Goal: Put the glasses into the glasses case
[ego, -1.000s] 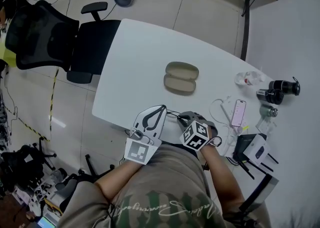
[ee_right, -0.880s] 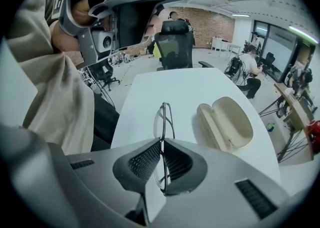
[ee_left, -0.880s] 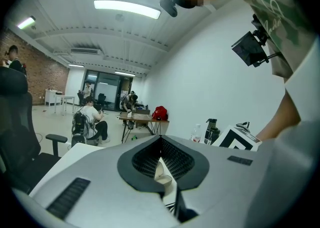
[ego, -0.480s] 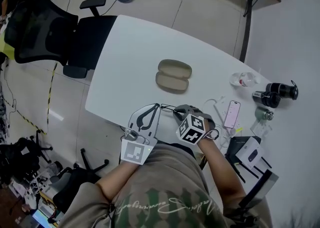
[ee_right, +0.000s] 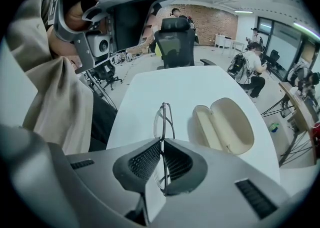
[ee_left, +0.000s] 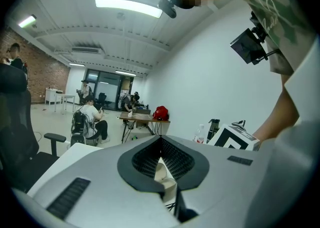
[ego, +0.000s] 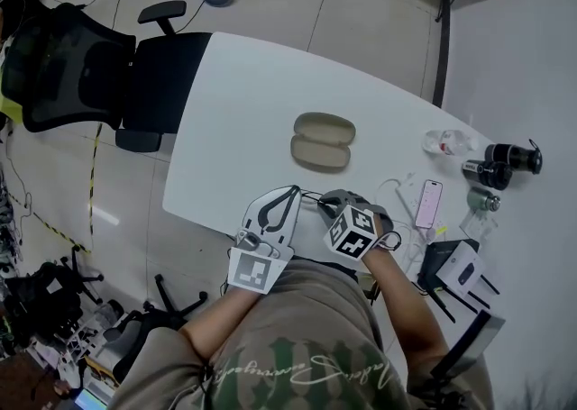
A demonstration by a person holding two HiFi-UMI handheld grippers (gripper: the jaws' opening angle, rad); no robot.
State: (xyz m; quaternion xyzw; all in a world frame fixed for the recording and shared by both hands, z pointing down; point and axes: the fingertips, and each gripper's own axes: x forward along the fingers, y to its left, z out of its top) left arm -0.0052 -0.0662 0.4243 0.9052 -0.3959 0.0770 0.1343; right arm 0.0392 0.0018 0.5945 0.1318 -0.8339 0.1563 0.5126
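The beige glasses case (ego: 323, 141) lies open in the middle of the white table (ego: 243, 102); both halves face up and hold nothing (ee_right: 223, 124). My right gripper (ego: 325, 205) hovers over the table's near edge, shut on thin metal-framed glasses (ee_right: 164, 122) that stand on edge between its jaws, lenses pointing forward. The case is ahead and to the right of them. My left gripper (ego: 296, 191) sits just to the left, its jaws meeting at the tips (ee_left: 161, 139) with nothing seen between them. The glasses' frame (ego: 310, 198) shows between the two grippers.
To the right lie a phone (ego: 429, 203), a white cable (ego: 397, 190), a clear bottle (ego: 448, 141), black cylinders (ego: 505, 160) and a black box (ego: 455, 266). A black office chair (ego: 90, 66) stands at the table's left end. People sit far off in the room (ee_left: 90, 117).
The head camera has shifted a little, so everything slides in the picture. Both grippers stay by the near edge with the glasses; the case has not moved.
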